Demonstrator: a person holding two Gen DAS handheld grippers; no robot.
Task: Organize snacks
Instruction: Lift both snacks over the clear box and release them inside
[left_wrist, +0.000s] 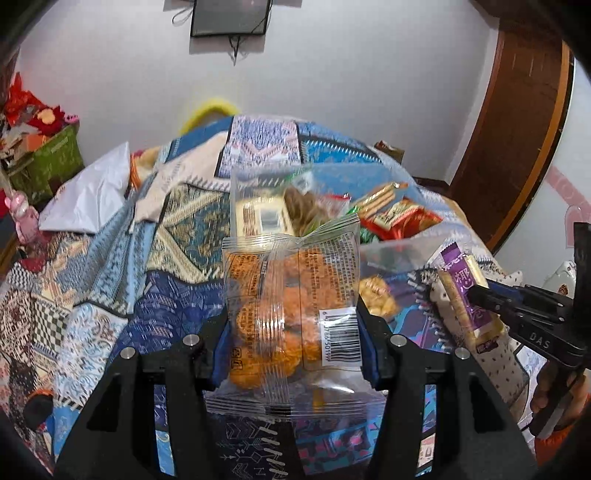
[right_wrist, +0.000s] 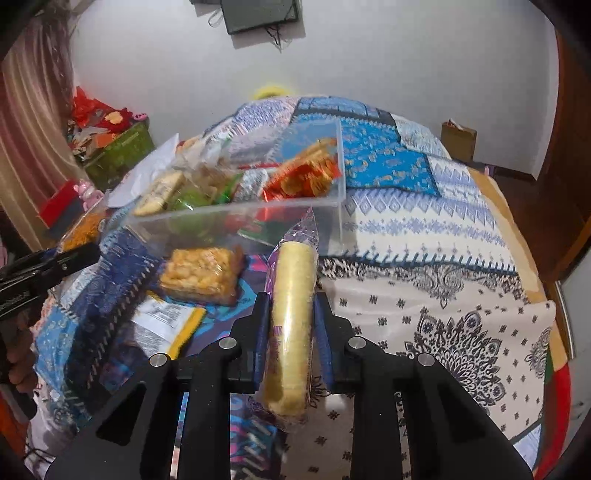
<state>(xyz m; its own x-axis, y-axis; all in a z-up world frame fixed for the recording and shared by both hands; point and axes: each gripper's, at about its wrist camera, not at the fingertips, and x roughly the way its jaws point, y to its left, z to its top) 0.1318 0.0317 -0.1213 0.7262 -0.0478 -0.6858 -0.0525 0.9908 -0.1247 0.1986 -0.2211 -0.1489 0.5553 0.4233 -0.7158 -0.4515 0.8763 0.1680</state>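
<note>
My left gripper (left_wrist: 293, 317) is shut on a clear packet of round orange crackers (left_wrist: 280, 295), held above the patterned quilt (left_wrist: 177, 295). In the right wrist view, my right gripper (right_wrist: 291, 306) is shut on a long pale-yellow wafer stick in a purple wrapper (right_wrist: 293, 288). The left wrist view shows that same purple packet (left_wrist: 461, 295) at the right gripper's tip (left_wrist: 480, 295). Just beyond both grippers a clear plastic box (right_wrist: 240, 210) holds several snack packs. A packet of golden puffed snack (right_wrist: 201, 275) and a yellow-and-white packet (right_wrist: 166, 321) lie loose on the quilt in front of the box.
A green box (right_wrist: 118, 155) heaped with red items stands at the far left beside a curtain. A white bag (left_wrist: 92, 192) lies on the quilt's left side. A brown paper bag (right_wrist: 458, 136) sits by the far wall, and a wooden door (left_wrist: 517, 129) is at the right.
</note>
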